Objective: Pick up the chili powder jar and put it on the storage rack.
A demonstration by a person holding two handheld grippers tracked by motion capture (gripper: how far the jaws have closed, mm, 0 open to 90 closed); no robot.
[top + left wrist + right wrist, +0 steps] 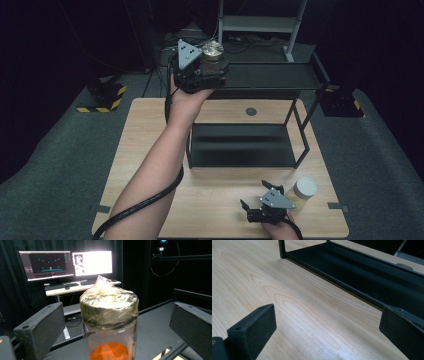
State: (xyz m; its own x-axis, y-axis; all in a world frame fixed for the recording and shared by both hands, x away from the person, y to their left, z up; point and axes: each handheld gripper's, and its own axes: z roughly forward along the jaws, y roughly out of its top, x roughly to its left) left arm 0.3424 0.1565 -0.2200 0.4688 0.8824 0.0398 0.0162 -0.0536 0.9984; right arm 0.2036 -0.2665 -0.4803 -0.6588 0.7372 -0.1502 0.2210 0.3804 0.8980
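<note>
- Left gripper (212, 62): raised at the top shelf (270, 76) of the black rack, jaws spread wide, pads clear of the jar on both sides.
- Foil-capped jar (109, 315): upright between those open jaws, glass body, orange contents low inside, seemingly resting on the shelf's left end, at 12 o'clock of the worktop (150, 130).
- Step in hand, by judgement: release after placing; jar set down, grip let go.
- Next move: straight withdrawal toward 6 o'clock, jaws kept wide, no brush against the foil.
- Right gripper (260, 202): low on the worktop at 5 o'clock, jaws wide, nothing between them.
- White-lidded jar (303, 192): just beside it at 3 o'clock, likely next pick.
</note>
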